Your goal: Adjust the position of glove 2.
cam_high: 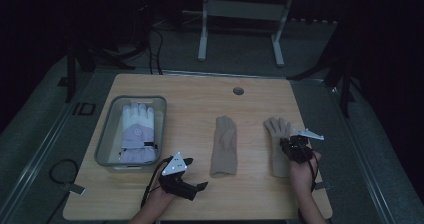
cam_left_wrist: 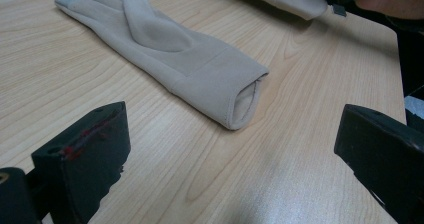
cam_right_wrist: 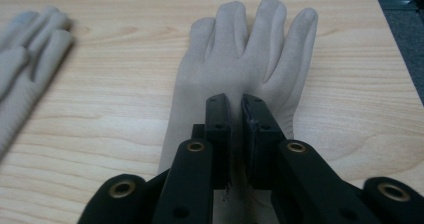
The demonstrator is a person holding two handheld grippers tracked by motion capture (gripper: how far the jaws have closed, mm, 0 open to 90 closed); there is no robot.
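Bench (cam_high: 200,91): bin (cam_high: 105,144) on left with padded glove (cam_high: 137,134) inside; middle glove (cam_high: 223,144) at centre; right glove (cam_high: 276,134) near right edge, right tongs (cam_high: 295,146) on it.

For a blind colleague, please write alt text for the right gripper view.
The right tongs are shut on the middle of a beige glove that lies flat on a light wooden table, fingers pointing away from the camera. A second beige glove lies at the left edge.
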